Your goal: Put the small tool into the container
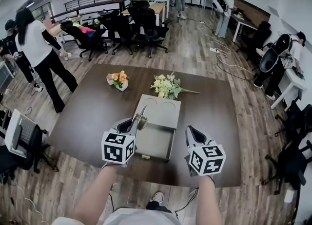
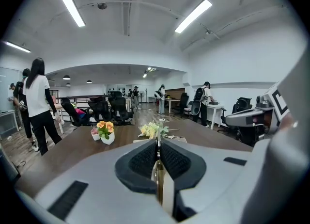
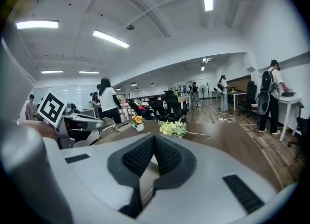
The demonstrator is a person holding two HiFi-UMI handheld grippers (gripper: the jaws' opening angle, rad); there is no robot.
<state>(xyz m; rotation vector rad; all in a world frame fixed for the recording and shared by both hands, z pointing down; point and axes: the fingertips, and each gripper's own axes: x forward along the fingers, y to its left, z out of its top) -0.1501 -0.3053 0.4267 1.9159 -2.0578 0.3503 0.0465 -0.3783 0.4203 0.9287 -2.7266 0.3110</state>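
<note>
Container (image 1: 157, 140), grey, is sitting mid-tabletop (image 1: 87, 117) in the head view. You are holding your left claw (image 1: 134, 123) at its left edge and your right claw (image 1: 193, 132) just beside its right wall. In the left gripper view, the pads are pinching the small tool (image 2: 158, 167), a thin metal piece. In the right gripper view, the jaws are pressing together with nothing between them.

A dark brown table (image 1: 83, 117) fills the middle of the head view and is set on a wood-plank floor (image 1: 195, 53). A small white pot of orange flowers (image 1: 118, 80) is placed at the upper left of the tabletop. A bouquet of pale flowers (image 1: 165, 86) is laid near it to the right, stem pointing right. A flat grey container (image 1: 157, 131) is set below the bouquet, at the centre, reaching the table's lower edge.
</note>
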